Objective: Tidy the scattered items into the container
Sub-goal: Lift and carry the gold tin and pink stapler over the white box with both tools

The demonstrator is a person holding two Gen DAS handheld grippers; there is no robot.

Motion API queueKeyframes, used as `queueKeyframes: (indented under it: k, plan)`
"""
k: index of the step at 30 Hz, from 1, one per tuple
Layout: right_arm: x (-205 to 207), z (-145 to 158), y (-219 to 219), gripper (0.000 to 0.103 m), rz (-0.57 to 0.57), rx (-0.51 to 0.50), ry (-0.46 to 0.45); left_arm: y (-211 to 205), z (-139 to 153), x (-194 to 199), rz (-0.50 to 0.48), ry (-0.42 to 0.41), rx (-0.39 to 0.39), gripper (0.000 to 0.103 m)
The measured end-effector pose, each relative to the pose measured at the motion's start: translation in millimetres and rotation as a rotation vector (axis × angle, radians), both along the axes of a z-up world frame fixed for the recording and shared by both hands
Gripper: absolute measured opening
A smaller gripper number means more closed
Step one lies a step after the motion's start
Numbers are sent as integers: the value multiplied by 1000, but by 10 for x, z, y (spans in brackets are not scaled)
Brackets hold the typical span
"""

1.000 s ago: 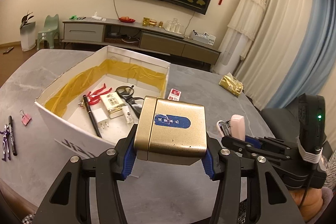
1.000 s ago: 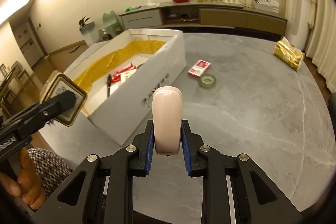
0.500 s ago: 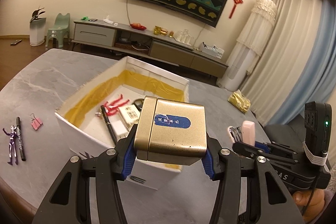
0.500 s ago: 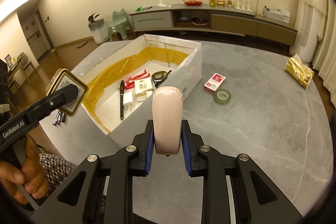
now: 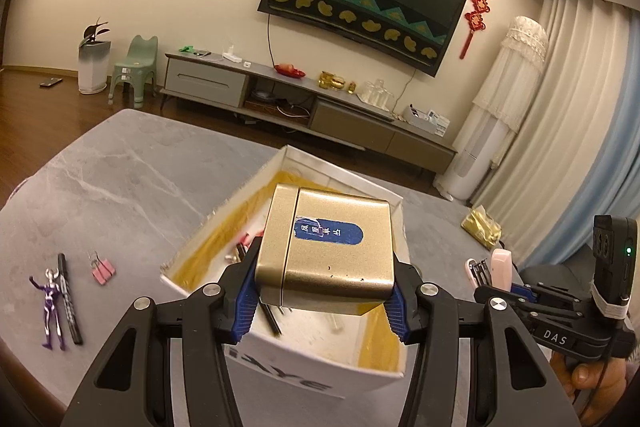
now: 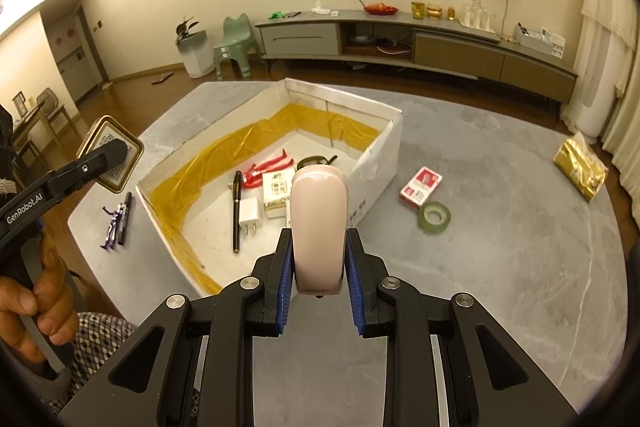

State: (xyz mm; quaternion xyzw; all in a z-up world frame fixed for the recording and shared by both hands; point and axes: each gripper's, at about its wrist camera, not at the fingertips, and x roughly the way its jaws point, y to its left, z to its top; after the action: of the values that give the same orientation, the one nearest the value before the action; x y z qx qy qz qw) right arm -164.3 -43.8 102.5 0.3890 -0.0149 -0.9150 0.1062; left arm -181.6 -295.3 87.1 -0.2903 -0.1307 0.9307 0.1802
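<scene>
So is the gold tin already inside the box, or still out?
Out. The gold tin is clamped in the left gripper, held in the air by the white box, not resting inside.

White open cardboard box (image 6: 376,163) mid grey marble surface (image 6: 500,247); inside: black pen (image 6: 237,211), white plug adapter (image 6: 249,217). Right of box: red card pack (image 6: 421,185), green tape roll (image 6: 434,217). Left: purple toy figure (image 5: 52,303), pink binder clip (image 5: 102,271).
</scene>
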Motion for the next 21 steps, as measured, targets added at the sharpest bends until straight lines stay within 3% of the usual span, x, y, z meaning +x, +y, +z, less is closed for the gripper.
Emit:
queueKeyframes:
  k: [7, 21]
  plan:
    - [-311, 94, -46, 25, 21, 5, -8, 19, 14, -201, -22, -5, -3, 54]
    - [-990, -2, -199, 25, 55, 24, -55, 344, 99, -890, -106, -19, -112, 54]
